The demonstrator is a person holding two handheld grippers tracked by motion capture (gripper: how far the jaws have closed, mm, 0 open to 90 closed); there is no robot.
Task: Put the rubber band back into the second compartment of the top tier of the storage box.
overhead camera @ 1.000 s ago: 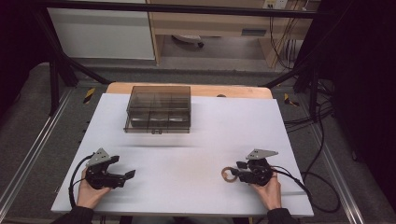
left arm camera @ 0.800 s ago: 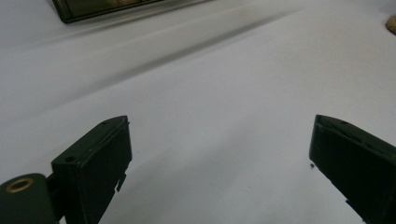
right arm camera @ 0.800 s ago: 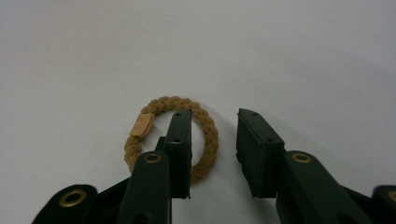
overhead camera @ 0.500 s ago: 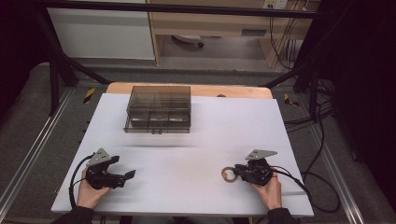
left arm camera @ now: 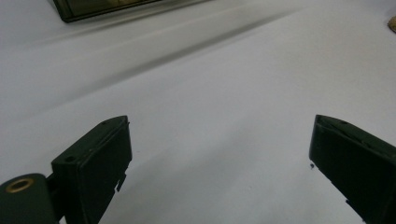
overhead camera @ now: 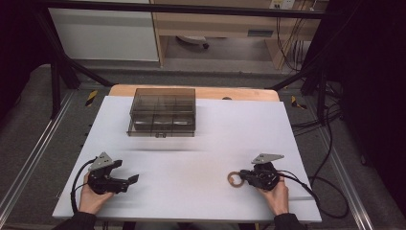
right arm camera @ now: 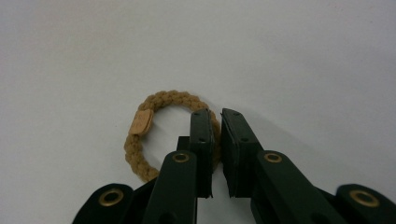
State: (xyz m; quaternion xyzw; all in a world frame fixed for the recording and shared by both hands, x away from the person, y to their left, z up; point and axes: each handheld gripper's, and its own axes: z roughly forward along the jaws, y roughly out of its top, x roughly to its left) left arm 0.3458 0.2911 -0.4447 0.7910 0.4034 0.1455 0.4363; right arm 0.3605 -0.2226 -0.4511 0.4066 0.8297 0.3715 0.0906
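right gripper had just been closing, clamped on hair tie | risk: thin side grip, tie could slip when lifted

braided mustard-brown fabric ring: uniform ochre, woven rope pattern, with one lighter tan tag on its band. two-jaw black plastic right gripper: matt black jaws, brass-coloured rivets, pale grey top plate. two-jaw black plastic left gripper: matt black, one brass-coloured rivet, grey top plate. flat white table sheet: plain white, no pattern. smoky translucent plastic compartment box: dark grey-brown tint. wooden table edge: light tan.
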